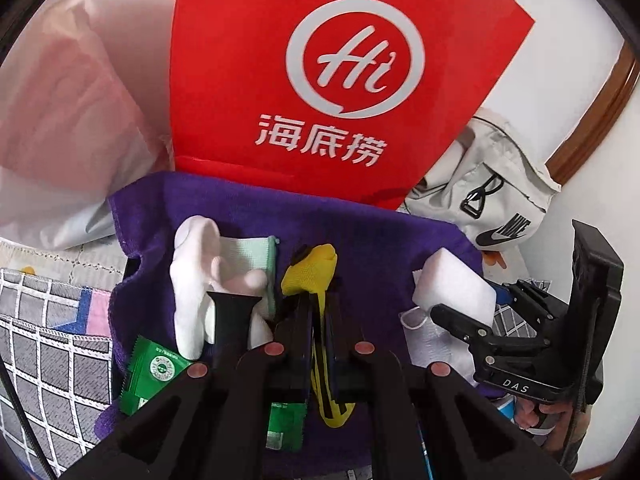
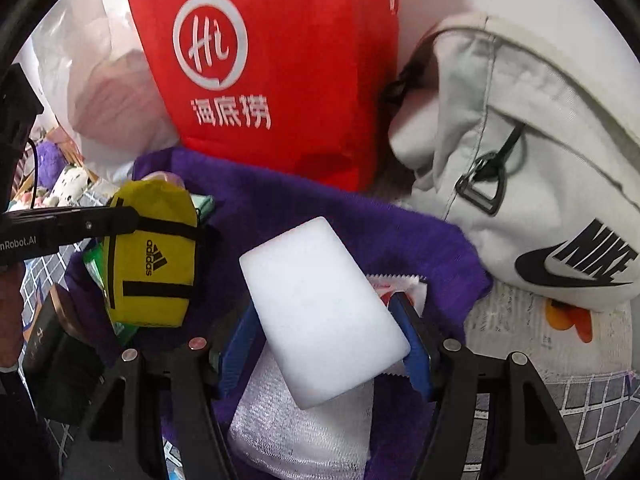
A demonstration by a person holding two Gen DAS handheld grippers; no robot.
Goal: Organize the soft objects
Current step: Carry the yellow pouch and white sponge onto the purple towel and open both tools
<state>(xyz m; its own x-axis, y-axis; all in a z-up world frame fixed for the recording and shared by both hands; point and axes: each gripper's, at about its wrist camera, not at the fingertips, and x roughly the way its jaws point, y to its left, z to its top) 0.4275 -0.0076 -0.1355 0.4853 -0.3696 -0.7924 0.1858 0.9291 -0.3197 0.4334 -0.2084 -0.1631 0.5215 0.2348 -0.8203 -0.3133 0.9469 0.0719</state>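
Note:
My left gripper (image 1: 314,304) is shut on a yellow Adidas pouch (image 1: 310,270), holding it edge-on over a box lined with a purple towel (image 1: 360,240). The pouch also shows in the right wrist view (image 2: 150,256). My right gripper (image 2: 326,320) is shut on a white sponge block (image 2: 320,316), gripped between its blue pads (image 2: 414,344) above the towel. The sponge also shows in the left wrist view (image 1: 454,290). A white sock (image 1: 196,280) with a mint cuff and green packets (image 1: 154,368) lie on the towel. A white gauze cloth (image 2: 300,428) lies under the sponge.
A red Haidilao bag (image 1: 320,80) stands behind the box. A white Nike backpack (image 2: 540,184) lies at the right. A pink plastic bag (image 1: 68,112) sits at the left. A grey checked cloth (image 1: 48,340) covers the surface on the left.

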